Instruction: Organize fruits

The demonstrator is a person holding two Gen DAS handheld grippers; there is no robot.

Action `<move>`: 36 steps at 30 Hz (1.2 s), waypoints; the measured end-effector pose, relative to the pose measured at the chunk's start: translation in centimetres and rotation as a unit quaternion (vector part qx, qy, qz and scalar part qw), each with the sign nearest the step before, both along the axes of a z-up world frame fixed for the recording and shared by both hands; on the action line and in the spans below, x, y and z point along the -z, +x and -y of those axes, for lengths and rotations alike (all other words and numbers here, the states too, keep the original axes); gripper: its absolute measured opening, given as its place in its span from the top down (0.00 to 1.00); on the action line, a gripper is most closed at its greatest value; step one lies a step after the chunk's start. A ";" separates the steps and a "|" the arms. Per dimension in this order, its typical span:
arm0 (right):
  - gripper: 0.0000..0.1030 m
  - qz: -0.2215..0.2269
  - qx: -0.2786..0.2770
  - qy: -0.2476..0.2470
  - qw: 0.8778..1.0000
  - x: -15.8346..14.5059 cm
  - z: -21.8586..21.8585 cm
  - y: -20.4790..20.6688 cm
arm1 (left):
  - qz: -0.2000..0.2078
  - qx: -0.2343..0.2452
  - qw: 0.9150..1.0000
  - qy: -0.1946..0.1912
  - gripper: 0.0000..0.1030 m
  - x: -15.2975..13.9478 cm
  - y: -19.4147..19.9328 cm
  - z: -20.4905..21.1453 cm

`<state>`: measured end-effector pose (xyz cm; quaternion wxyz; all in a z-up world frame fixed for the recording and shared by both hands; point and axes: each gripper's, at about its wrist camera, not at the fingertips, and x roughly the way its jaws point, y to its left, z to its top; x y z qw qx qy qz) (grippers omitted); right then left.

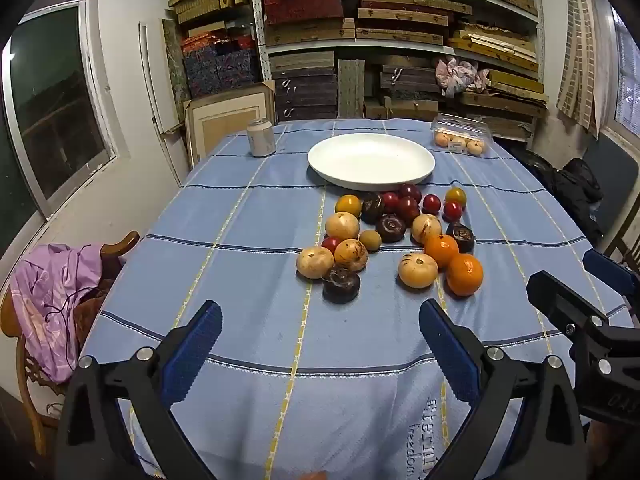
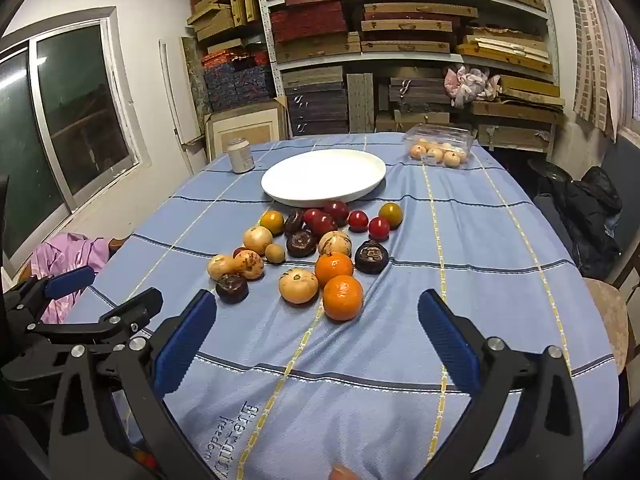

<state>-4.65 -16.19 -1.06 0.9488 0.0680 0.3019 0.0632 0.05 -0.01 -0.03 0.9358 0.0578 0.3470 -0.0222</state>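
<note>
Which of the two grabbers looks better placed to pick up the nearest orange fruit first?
Probably the right gripper: the nearest orange lies almost straight ahead between its open fingers. From the left gripper, also open, that orange sits off to the right.

Off-task clutter I see: a pale can upright at the table's far left, and a blue striped tablecloth covering the table. Behind it, shelves stacked with flat boxes, a dark window on the left wall, and purple cloth draped over a wooden chair.
</note>
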 end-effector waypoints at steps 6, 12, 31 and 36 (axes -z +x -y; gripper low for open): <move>0.04 0.001 -0.002 0.001 1.000 -0.1 -0.2 -0.1 | 0.003 0.000 1.000 0.002 0.03 -0.2 -0.2 -0.1; 0.04 -0.002 -0.001 0.006 1.000 0.0 0.1 0.1 | -0.004 0.003 1.000 0.001 0.03 0.8 0.2 0.5; 0.04 0.002 -0.001 0.004 1.000 0.0 0.0 -0.1 | -0.012 0.002 1.000 -0.004 0.03 0.9 0.1 0.4; 0.04 0.002 -0.001 0.005 1.000 0.0 0.0 -0.1 | -0.013 0.002 1.000 -0.004 0.03 1.0 0.1 0.5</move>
